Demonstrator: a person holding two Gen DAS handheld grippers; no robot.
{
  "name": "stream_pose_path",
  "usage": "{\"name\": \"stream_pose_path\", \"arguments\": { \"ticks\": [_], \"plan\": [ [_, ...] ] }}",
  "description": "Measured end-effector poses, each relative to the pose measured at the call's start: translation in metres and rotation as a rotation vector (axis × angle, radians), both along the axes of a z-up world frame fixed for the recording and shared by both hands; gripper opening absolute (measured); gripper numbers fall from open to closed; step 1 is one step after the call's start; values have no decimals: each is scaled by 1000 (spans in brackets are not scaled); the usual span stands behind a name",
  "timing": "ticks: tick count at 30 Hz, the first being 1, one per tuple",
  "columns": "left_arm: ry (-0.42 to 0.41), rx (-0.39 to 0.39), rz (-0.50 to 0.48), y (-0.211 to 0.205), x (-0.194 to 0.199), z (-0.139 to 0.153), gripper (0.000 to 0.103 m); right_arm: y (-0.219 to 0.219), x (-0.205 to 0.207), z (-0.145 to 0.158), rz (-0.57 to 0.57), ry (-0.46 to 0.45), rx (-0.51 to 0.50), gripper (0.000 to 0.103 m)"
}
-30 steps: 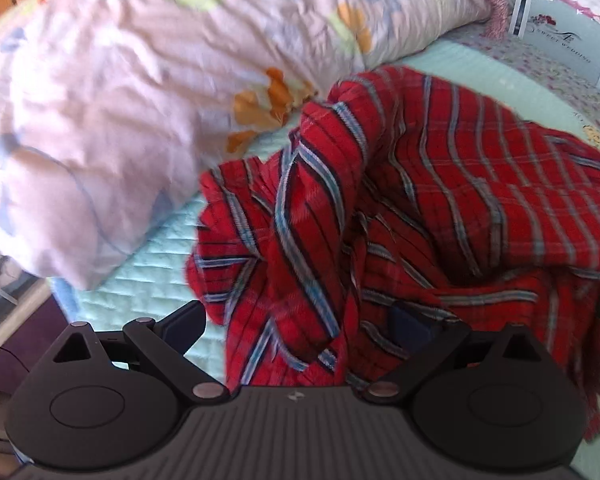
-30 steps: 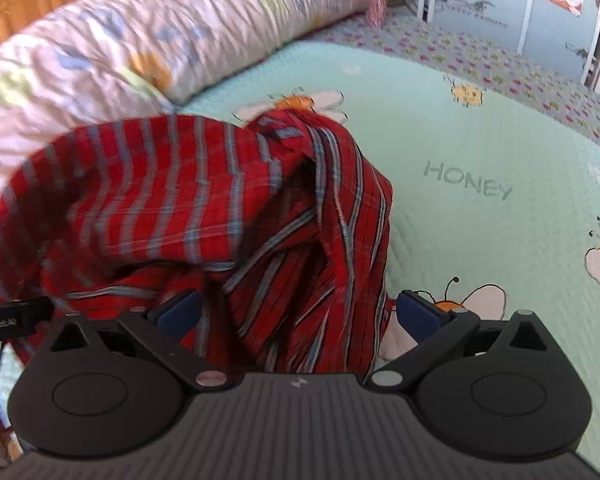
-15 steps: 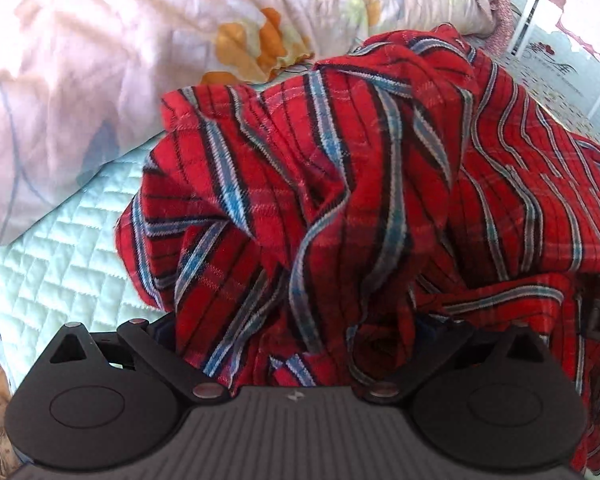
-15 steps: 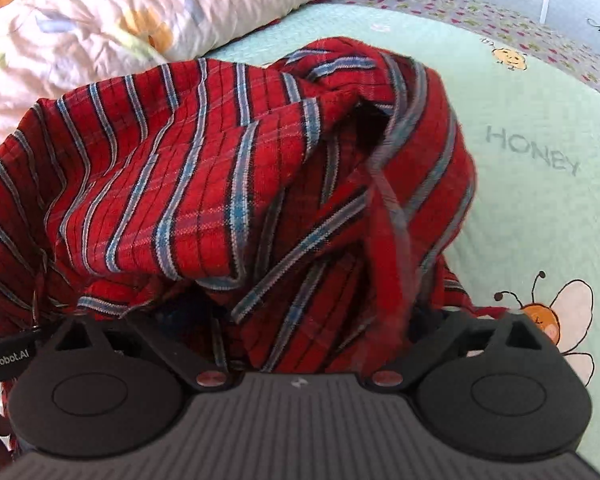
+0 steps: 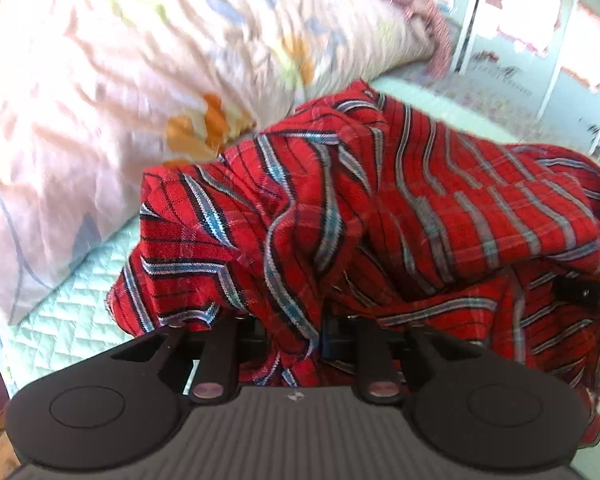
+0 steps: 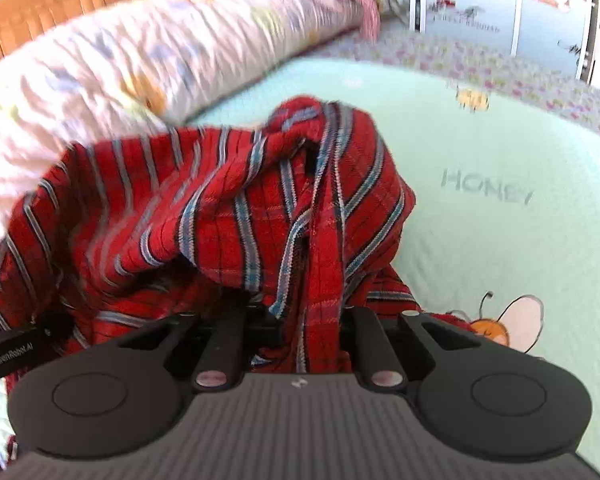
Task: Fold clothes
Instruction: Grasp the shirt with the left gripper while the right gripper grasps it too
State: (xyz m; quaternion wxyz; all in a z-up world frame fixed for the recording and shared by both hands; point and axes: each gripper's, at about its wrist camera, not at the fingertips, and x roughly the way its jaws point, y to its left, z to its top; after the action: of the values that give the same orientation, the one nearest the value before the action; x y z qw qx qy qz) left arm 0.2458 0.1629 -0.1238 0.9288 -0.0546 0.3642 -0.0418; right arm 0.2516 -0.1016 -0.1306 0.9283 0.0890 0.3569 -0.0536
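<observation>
The shirt (image 5: 380, 220) is nowhere near folded: it sits as a crumpled red plaid heap on the bed (image 6: 500, 152), bunched into ridges and hollows with no flat panel, straight edge or crease yet visible, so I judge the job is at its very start, at the taking-hold step. What remains is everything that counts: lifting and shaking the cloth out, laying it flat on the mint quilt, then making the folds. In the left view the heap fills the frame from centre out to 3 o'clock, with the pillow (image 5: 140, 100) behind it from 9 to 12 o'clock and touching its far edge. In the right view the shirt lies from centre to 9 o'clock, leaving bare quilt with the "HONEY" print at 2 to 3 o'clock. The left tongs (image 5: 294, 334) have just been closing, and their jaws now stand close together, clamped on a hanging fold of the shirt that runs down between them at 6 o'clock. The right tongs (image 6: 306, 332) have likewise just been closing and now pinch a vertical band of the cloth between their jaws. Both tools point forward and downward at the bed, side by side, each holding a different part of the same garment; the other tool's dark edge shows through the cloth at 3 o'clock in the left view.
</observation>
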Motion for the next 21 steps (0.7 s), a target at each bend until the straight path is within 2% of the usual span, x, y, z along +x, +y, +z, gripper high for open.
{"name": "stream_pose_path", "arguments": {
  "ticks": [6, 10, 15, 21],
  "plan": [
    [-150, -19, -62, 7, -54, 55, 16, -10, -48, 48, -17, -135, 41, 14],
    [-245, -17, -135, -6, -94, 97, 15, -28, -91, 83, -47, -233, 51, 14],
    [-346, -38, -245, -72, -145, 136, 15, -68, -153, 131, -103, -344, 65, 14],
    [-448, -86, -375, -141, -166, 163, 15, -117, -241, 188, -187, -451, -13, 14]
  ]
}}
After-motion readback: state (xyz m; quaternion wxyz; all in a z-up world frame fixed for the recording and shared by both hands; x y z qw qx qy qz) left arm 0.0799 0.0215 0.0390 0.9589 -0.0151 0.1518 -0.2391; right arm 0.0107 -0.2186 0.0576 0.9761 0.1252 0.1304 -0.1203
